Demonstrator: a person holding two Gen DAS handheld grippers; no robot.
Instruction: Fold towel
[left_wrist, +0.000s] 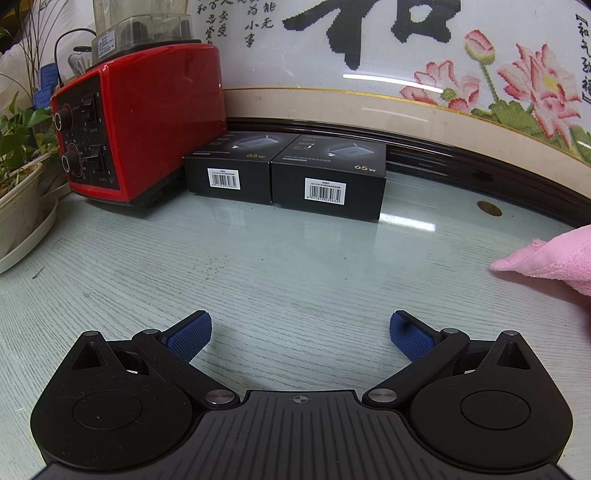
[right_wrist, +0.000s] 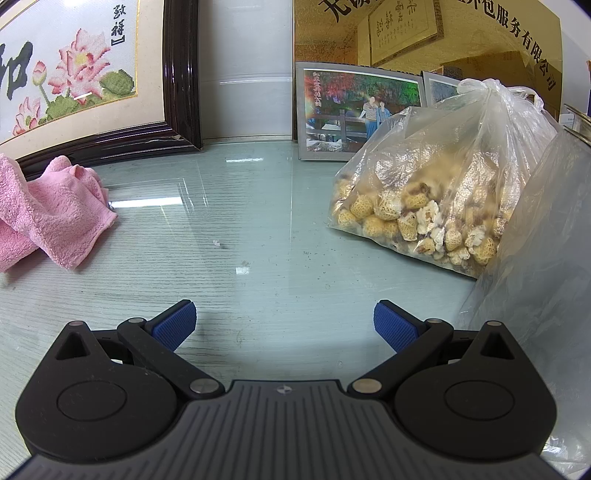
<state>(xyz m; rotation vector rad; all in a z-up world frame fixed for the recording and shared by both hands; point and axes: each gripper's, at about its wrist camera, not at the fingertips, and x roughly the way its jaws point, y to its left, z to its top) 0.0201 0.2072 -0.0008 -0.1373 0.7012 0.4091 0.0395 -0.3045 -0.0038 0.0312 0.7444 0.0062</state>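
My left gripper has its blue pads spread wide and holds nothing; it hovers over the bare glass table. My right gripper is the same, wide apart and empty. Between them lies the pink towel, crumpled in a heap near the dark frame of the embroidered picture, apart from both grippers. I judge that no fold is made yet: I must first take the towel, spread it flat, then fold it.
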